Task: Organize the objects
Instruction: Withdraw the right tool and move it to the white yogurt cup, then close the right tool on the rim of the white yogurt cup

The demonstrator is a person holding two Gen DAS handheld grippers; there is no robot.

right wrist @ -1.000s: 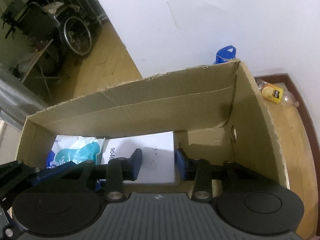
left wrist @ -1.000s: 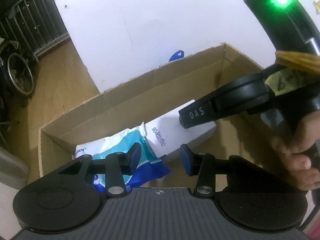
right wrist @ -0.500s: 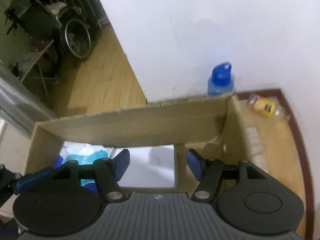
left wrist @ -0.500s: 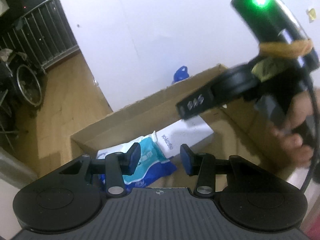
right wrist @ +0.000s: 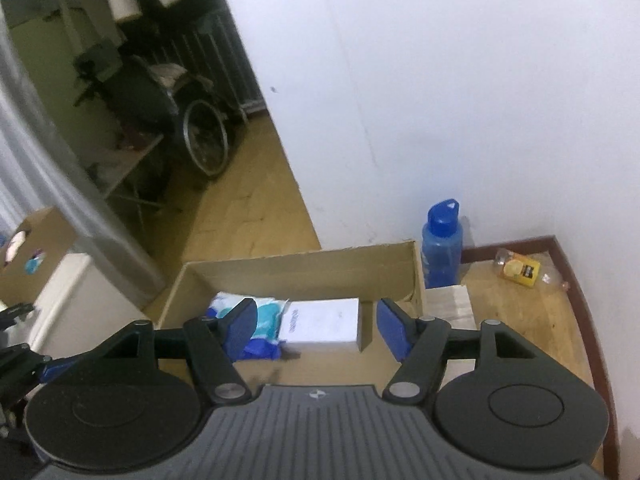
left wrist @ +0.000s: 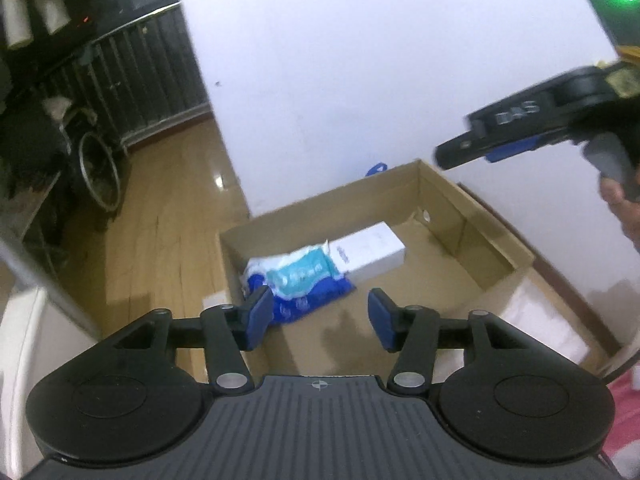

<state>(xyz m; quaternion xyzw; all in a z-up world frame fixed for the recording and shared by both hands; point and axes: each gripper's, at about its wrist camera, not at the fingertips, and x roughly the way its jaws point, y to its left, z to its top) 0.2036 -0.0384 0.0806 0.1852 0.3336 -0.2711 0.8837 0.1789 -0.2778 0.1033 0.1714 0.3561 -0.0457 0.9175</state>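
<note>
Cardboard box [left wrist: 472,216] is seen open-topped on the floor against the white wall; inside, at its far left end, a soft blue-and-teal plastic pack [left wrist: 300,280] lies touching a white carton [left wrist: 370,250] just to its right. Rest of the box floor is seen bare. Left claw [left wrist: 320,316] is held above the near edge, jaws wide apart, nothing gripped. Right claw [right wrist: 316,326] is likewise spread wide and empty, raised over the box. Pack is judged light, squashy and slippery, best pinched across its middle bulk, film edge likely to slide out. Carton is judged stiff and light, to be taken across its narrow width, flat faces to the pads. Blue bottle [right wrist: 442,244] stands behind the far right corner, outside the box
</note>
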